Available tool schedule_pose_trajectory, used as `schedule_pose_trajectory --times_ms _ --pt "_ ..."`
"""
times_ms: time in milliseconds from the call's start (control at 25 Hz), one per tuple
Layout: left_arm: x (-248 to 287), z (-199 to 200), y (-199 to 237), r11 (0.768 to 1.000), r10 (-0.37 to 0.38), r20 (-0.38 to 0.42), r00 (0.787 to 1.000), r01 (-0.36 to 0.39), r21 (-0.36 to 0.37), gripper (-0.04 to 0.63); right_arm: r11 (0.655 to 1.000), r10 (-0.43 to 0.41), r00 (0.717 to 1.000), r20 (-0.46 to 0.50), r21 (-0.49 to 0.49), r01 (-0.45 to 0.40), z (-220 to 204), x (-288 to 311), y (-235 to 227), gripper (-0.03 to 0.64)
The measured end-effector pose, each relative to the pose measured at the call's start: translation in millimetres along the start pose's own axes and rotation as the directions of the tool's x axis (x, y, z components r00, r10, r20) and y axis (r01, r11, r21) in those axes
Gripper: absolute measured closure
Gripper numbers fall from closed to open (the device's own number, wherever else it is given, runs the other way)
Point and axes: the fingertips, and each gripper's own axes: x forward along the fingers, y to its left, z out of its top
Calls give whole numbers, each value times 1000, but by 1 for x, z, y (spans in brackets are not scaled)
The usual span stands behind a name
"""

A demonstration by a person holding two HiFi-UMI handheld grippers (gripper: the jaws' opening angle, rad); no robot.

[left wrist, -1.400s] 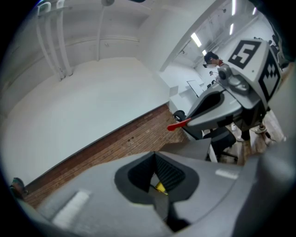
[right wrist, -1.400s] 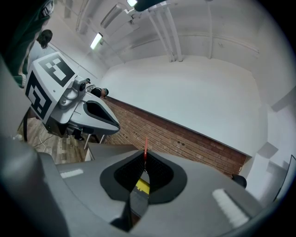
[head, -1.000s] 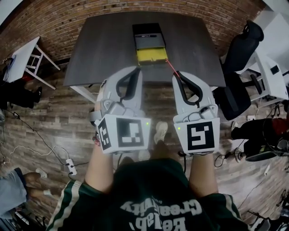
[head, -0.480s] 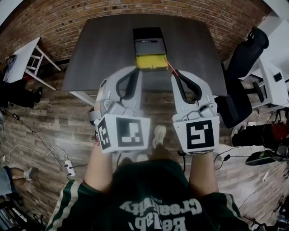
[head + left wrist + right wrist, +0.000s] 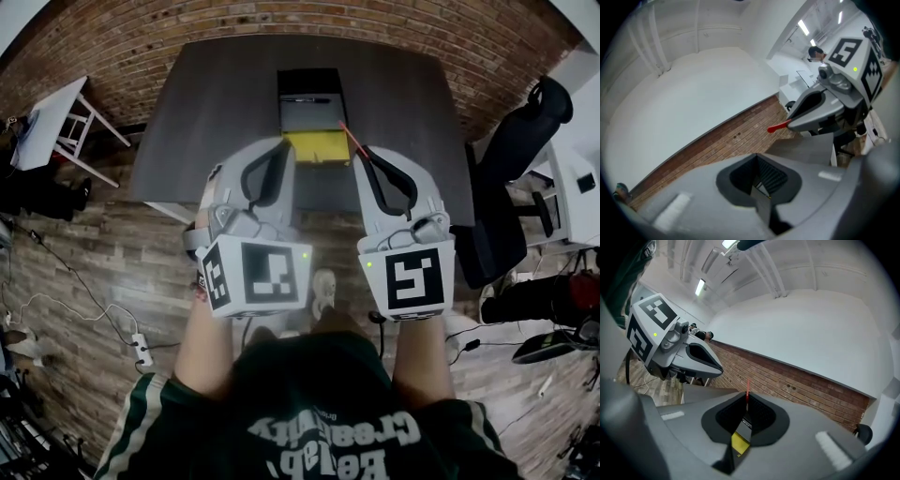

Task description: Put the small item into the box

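Desk (image 5: 206,103) and box (image 5: 312,105) have drawn closer as the person walks up; right hand-held gripper (image 5: 364,153) clenches the thin red item (image 5: 348,136), left hand-held gripper (image 5: 287,147) closed empty, so placing comes next

The desk (image 5: 216,103) lies open on both sides of the box (image 5: 312,112), the 1 thing standing on it, at mid-width toward the far edge. A brick wall (image 5: 281,19) closes off the back; a black office chair (image 5: 511,178) stands close by the right corner.
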Motion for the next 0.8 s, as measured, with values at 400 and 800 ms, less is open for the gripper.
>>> schedule_pose_trajectory --times_ms 400,800 --pt "70 1 11 999 32 -44 999 -32 -11 594 999 49 999 24 1 -49 -19 52 -50 600" --pt "121 2 18 998 68 -80 994 -69 -13 594 995 103 994 46 3 -103 -36 90 -82 600"
